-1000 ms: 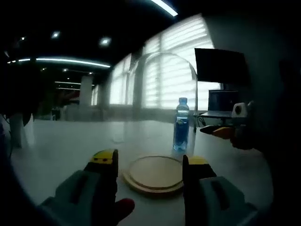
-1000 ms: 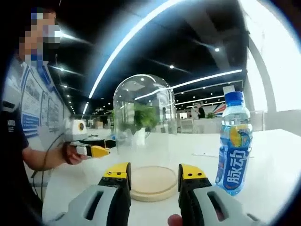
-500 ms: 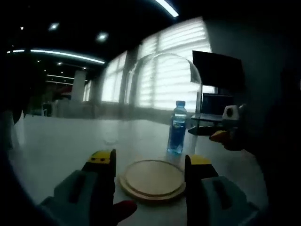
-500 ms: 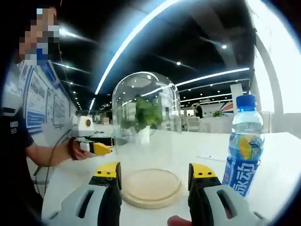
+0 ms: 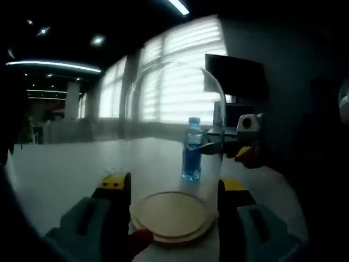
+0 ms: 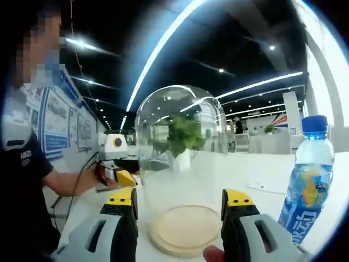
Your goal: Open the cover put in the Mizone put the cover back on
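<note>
One clear glass dome cover [image 6: 180, 164] stands seated on one round pale wooden base [image 6: 185, 229] on the white surface [image 6: 256, 180], so the first step, lifting the cover, appears not yet done. One blue-capped Mizone bottle with a blue label [image 6: 306, 177] stands upright just beside the base, outside the dome, likely placed within easy reach for going in once the glass is off.

The right tongs [image 6: 180, 204] are spread wide, one jaw on either side of the dome's lower wall, apparently lined up to close on it; contact cannot be confirmed. In the left gripper view the left tongs [image 5: 173, 188] are likewise open, straddling the base from the opposite side, perhaps to steady it.
</note>
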A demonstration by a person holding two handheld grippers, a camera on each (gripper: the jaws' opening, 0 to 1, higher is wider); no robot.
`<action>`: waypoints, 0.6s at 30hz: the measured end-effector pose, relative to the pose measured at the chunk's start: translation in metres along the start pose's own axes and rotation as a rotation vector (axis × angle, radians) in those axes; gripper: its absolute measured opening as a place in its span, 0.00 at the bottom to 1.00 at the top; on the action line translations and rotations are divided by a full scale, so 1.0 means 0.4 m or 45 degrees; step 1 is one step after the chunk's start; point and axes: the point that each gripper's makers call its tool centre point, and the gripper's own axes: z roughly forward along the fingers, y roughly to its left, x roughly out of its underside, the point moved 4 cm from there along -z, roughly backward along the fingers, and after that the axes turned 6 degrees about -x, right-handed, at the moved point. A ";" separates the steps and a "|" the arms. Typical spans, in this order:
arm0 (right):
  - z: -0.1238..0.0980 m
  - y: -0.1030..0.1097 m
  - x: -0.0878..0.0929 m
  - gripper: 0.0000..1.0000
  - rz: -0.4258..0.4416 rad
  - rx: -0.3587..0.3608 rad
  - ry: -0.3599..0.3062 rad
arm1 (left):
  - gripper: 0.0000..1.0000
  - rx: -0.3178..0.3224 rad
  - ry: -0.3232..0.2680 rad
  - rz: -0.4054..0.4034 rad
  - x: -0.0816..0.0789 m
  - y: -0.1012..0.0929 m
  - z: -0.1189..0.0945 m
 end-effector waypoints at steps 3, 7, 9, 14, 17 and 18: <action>0.005 -0.008 -0.006 0.55 0.025 -0.031 -0.021 | 0.57 0.013 0.001 0.019 -0.002 0.015 0.004; 0.018 -0.025 -0.019 0.58 0.045 -0.067 -0.035 | 0.57 0.064 -0.022 -0.003 -0.012 0.036 0.017; 0.025 -0.031 -0.028 0.59 0.055 -0.092 -0.038 | 0.57 0.096 -0.008 -0.017 -0.014 0.045 0.020; 0.040 -0.028 -0.030 0.61 -0.025 -0.141 0.014 | 0.56 0.157 -0.025 -0.077 -0.031 0.058 0.025; 0.053 -0.025 -0.024 0.62 -0.071 -0.169 0.068 | 0.56 0.191 -0.011 -0.066 -0.031 0.060 0.026; 0.058 -0.027 -0.024 0.64 -0.075 -0.170 0.075 | 0.56 0.196 -0.009 -0.065 -0.031 0.061 0.026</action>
